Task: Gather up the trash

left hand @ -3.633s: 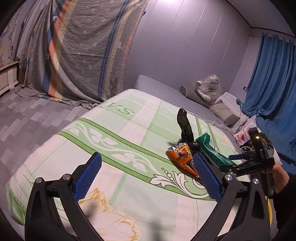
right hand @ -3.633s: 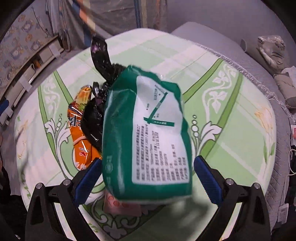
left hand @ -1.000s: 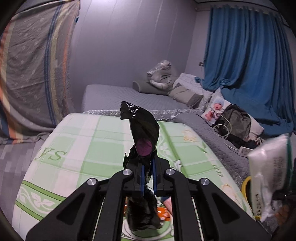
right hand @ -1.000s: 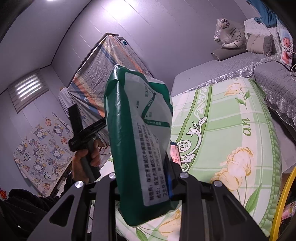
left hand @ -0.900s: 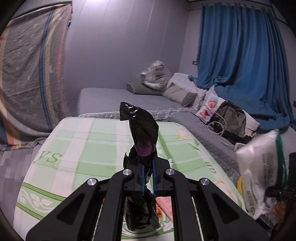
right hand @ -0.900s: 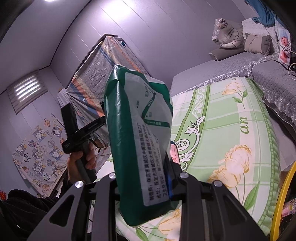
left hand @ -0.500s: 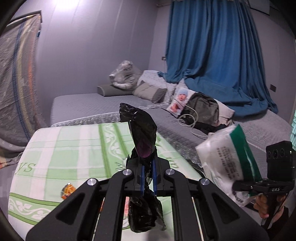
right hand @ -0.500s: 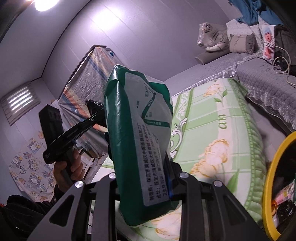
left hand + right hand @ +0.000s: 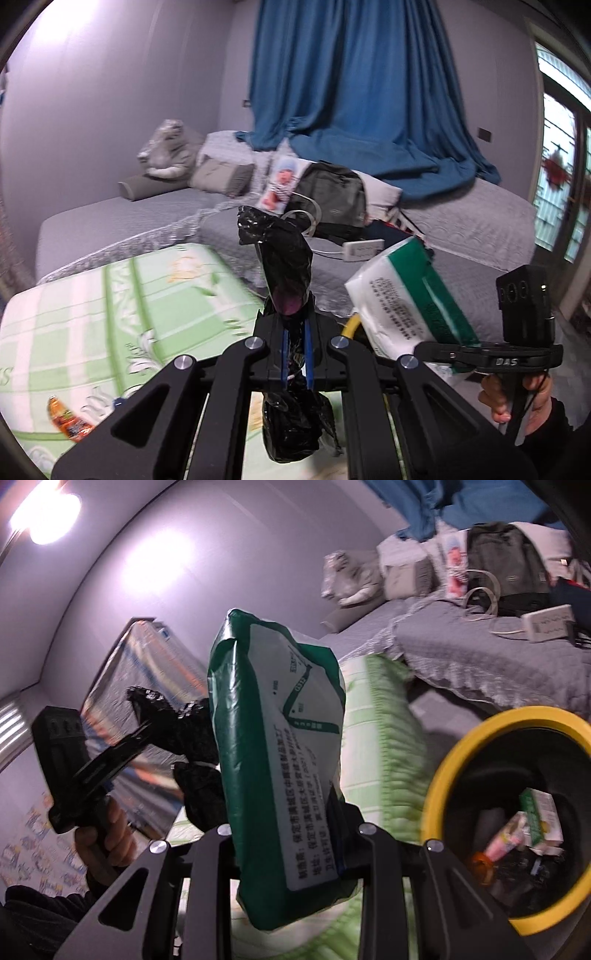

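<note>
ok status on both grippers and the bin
Left gripper shut on black bag. Right gripper shut on green pack. Yellow-rimmed bin close, open, path clear.

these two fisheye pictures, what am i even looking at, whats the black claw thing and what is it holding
There is no robot here. A person carries a hand-held two-finger gripper in each hand, and each has a wide-angle camera looking along its fingers, so each picture is one gripper's own view.

In the left-hand view, the left gripper is clamped shut on a crumpled black plastic bag. To its right you see the other tool.

In the right-hand view, the right gripper is shut on a green and white packet. Low on the right is a yellow-rimmed bin with rubbish already inside.

An orange snack wrapper lies on the green floral bed cover.
</note>
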`<state>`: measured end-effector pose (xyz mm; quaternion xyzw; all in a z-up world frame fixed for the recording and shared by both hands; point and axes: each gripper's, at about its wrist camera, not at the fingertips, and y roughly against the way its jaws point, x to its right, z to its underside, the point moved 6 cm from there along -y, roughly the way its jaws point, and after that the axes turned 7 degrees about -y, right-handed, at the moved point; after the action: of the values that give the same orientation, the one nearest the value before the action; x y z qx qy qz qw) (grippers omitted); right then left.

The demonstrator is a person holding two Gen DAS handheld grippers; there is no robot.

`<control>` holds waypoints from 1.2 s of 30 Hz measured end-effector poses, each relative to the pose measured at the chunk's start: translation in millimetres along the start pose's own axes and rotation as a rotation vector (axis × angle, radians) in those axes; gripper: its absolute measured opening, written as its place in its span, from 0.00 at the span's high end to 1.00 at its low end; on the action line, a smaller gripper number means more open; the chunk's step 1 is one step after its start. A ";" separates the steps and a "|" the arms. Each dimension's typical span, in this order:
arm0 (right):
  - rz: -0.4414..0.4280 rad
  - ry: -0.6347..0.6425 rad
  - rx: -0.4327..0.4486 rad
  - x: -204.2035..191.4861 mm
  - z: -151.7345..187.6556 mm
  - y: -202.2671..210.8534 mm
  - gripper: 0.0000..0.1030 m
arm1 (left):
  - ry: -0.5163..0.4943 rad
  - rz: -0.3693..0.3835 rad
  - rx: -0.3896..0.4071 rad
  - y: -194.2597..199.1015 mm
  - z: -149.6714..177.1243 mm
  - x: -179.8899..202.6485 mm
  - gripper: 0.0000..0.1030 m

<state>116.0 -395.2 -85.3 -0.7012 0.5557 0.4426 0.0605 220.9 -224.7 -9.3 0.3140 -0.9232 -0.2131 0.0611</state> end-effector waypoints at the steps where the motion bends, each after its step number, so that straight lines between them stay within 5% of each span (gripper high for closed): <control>1: 0.013 -0.007 0.008 5.1 -0.1 3.4 0.75 | -0.008 0.011 -0.001 -3.9 -1.2 6.8 0.94; 21: 0.328 -0.198 0.135 120.8 1.2 66.5 0.75 | -0.149 0.223 -0.056 -97.8 -8.5 132.0 0.94; 36: 0.430 -0.334 0.099 164.0 -1.4 54.1 0.74 | -0.113 0.208 -0.129 -157.7 3.5 150.0 0.93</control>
<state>70.2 -535.3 -175.2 -0.4805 0.6951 0.5272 0.0900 188.1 -426.7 -83.8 0.1996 -0.9371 -0.2820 0.0506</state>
